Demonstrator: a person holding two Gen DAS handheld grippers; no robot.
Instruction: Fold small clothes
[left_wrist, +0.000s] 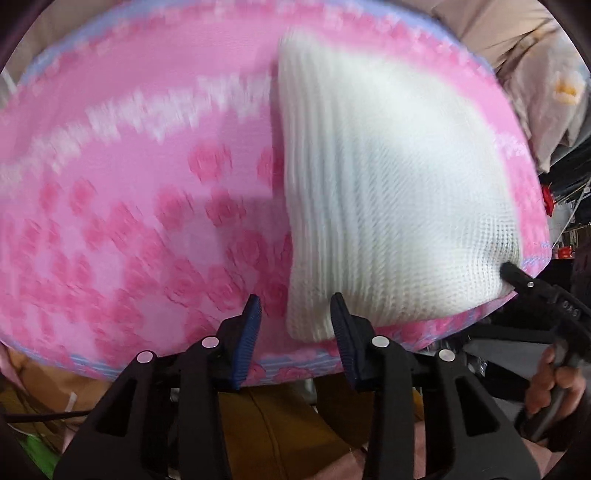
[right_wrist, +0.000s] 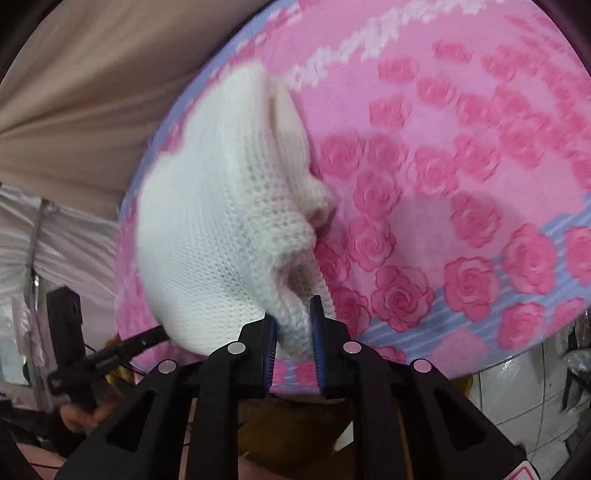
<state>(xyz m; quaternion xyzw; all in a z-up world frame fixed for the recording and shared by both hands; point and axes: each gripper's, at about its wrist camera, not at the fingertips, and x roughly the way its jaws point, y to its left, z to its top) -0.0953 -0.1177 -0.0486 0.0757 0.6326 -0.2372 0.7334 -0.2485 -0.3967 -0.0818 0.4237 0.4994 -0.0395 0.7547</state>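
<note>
My right claw looks clamped on knit near corner, blurry tho. Left claw apart, knit's other corner between fingers; knit runs away from both on mat

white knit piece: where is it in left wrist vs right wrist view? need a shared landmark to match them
Left wrist: white knit garment fills centre-right, its near corner between the left gripper's open jaws.
Right wrist: same garment sits left of centre, its near edge between the right gripper's jaws.
Shared landmark: pink rose-print cloth underneath.
</note>
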